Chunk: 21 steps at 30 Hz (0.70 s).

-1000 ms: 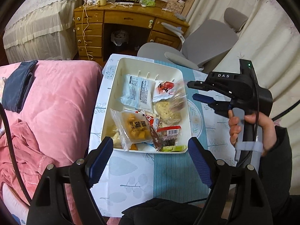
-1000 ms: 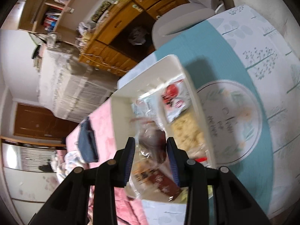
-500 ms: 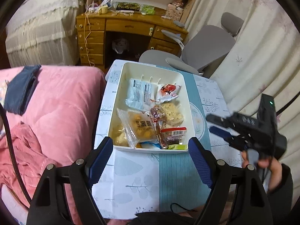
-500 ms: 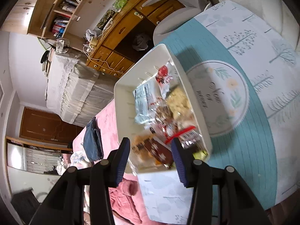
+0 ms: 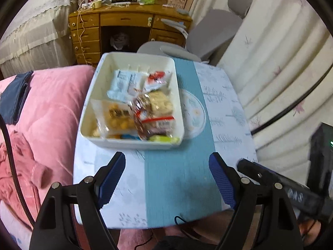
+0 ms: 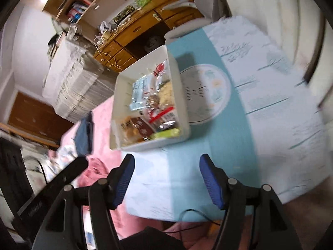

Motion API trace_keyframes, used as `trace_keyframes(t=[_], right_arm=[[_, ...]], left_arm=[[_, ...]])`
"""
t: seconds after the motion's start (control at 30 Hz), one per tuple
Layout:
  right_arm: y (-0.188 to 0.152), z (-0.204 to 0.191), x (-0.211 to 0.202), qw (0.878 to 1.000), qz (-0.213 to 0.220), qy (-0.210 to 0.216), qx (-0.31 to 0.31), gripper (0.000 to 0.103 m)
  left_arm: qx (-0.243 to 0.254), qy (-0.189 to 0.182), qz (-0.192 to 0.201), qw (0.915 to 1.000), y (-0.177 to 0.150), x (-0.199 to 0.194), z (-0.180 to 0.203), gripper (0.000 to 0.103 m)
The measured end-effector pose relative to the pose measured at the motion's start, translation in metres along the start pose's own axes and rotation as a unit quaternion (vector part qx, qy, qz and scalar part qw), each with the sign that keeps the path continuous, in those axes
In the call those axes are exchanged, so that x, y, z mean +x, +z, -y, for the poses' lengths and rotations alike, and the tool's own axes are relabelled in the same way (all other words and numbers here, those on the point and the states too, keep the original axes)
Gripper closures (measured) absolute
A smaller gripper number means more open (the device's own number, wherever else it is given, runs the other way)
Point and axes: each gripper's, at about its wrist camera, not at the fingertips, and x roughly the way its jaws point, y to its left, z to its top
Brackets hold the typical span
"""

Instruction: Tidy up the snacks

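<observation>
A white rectangular bin [image 5: 97, 139] stands at the far left of the small table and holds several wrapped snacks: a pale blue packet [image 5: 122, 85], a red and white packet [image 5: 156, 79], a yellow snack bag [image 5: 118, 118] and a clear bag of brown pieces [image 5: 143, 108]. The bin also shows in the right wrist view [image 6: 183, 95]. My left gripper [image 5: 167, 179] is open and empty over the table's near part. My right gripper [image 6: 166, 179] is open and empty, back from the bin; its body shows at the lower right of the left wrist view [image 5: 276, 183].
The table carries a blue and white cloth [image 5: 181, 183] with a round print [image 5: 194, 114]. A pink quilt [image 5: 47, 112] lies to the left. A grey office chair [image 5: 210, 35] and a wooden desk [image 5: 116, 27] stand behind the table. Curtains [image 5: 276, 52] hang at right.
My right gripper let the clear snack bag go into the bin, opened, and drew back and down to the near right. Both views have pulled back from the bin.
</observation>
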Motion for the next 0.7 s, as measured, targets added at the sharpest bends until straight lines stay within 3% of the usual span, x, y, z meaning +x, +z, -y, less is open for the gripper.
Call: trace_keyframes(t=[0.03, 0.1, 0.37, 0.5, 0.7], right_arm=[[-0.005, 0.003, -0.007, 1.000, 0.002, -0.014, -0.008, 0.026], [-0.015, 0.012, -0.021, 0.999, -0.004, -0.035, -0.014, 0.023], [-0.053, 0.030, -0.080, 0.995, -0.018, -0.075, -0.067, 0.021], [-0.066, 0.019, -0.100, 0.992, 0.007, -0.067, -0.109, 0.020], [-0.067, 0.018, -0.110, 0.990, 0.026, -0.060, -0.126, 0.014]], left_arm=[[-0.003, 0.000, -0.002, 1.0000, -0.005, -0.001, 0.005, 0.021], [-0.011, 0.003, 0.000, 0.9999, -0.016, -0.006, 0.017, 0.016], [-0.011, 0.019, 0.017, 0.9996, -0.058, -0.035, 0.049, 0.010], [-0.007, 0.042, 0.051, 0.9978, -0.065, -0.054, 0.060, 0.001], [0.001, 0.060, 0.065, 0.9960, -0.065, -0.065, 0.075, 0.001]])
